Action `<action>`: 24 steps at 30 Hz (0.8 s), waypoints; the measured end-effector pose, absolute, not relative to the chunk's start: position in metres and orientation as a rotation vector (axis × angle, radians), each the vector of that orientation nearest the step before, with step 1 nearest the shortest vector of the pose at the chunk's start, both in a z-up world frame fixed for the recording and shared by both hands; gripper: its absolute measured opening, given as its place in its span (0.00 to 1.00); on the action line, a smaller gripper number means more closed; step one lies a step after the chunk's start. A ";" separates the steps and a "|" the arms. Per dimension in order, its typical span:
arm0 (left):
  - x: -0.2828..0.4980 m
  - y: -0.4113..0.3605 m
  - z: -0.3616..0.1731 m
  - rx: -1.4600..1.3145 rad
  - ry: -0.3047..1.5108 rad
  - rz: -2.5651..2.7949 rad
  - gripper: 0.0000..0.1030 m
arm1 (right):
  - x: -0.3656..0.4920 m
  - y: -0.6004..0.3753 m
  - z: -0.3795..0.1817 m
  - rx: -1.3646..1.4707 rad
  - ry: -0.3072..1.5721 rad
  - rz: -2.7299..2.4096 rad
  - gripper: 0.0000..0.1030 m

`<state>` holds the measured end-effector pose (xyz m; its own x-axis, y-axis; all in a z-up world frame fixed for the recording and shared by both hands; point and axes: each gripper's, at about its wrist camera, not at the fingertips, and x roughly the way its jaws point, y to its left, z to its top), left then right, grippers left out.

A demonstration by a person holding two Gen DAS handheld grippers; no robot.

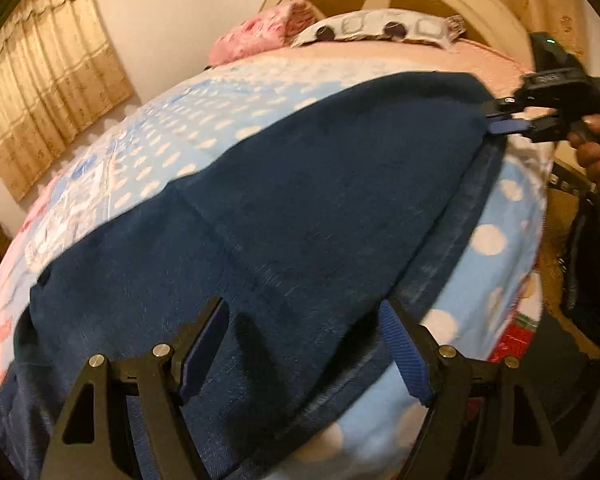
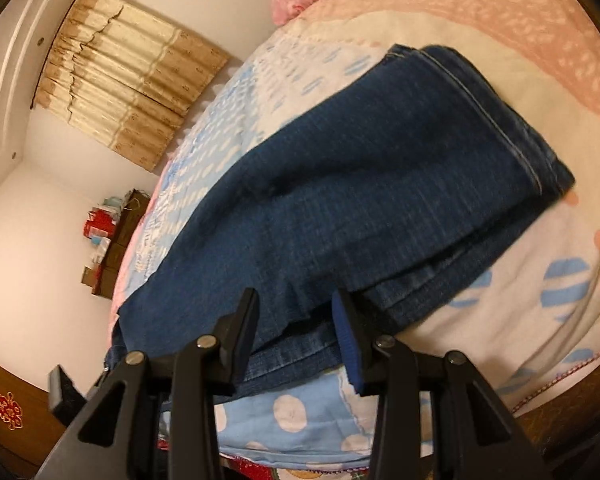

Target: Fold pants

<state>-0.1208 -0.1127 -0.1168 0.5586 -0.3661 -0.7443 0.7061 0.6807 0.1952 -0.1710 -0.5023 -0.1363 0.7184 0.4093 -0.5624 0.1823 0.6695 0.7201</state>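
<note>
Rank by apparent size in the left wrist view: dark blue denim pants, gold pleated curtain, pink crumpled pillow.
1. dark blue denim pants, nearest the camera
2. gold pleated curtain
3. pink crumpled pillow

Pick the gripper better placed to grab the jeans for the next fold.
Right, probably: the right gripper is open with the edge of the jeans between its fingers. The left gripper hovers open over flat cloth.

Bed [image 1: 496, 236] under blue dotted cover [image 2: 300, 420]. Dark jeans [image 1: 300, 208] flat on cover, 7-to-1 o'clock in left view. Pink pillow [image 1: 260, 36] at 12 o'clock, patterned pillow [image 1: 380, 30] just beside it.
</note>
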 end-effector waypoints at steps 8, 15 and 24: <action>-0.113 -0.115 -0.125 0.498 0.754 -0.662 0.76 | -0.178 -0.520 -0.150 0.946 0.706 0.114 0.36; -0.119 -0.116 -0.117 0.512 0.727 -0.724 0.35 | -0.164 -0.529 -0.159 1.031 0.609 0.167 0.11; -0.129 -0.091 -0.097 0.413 0.753 -0.862 0.05 | -0.216 -0.513 -0.094 0.813 0.517 0.196 0.10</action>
<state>-0.1289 -0.0913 -0.0968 0.4217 -0.5273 -0.7376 0.8017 0.5969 0.0316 -0.2155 -0.5129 -0.0945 0.8591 0.3594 -0.3643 0.0280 0.6777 0.7348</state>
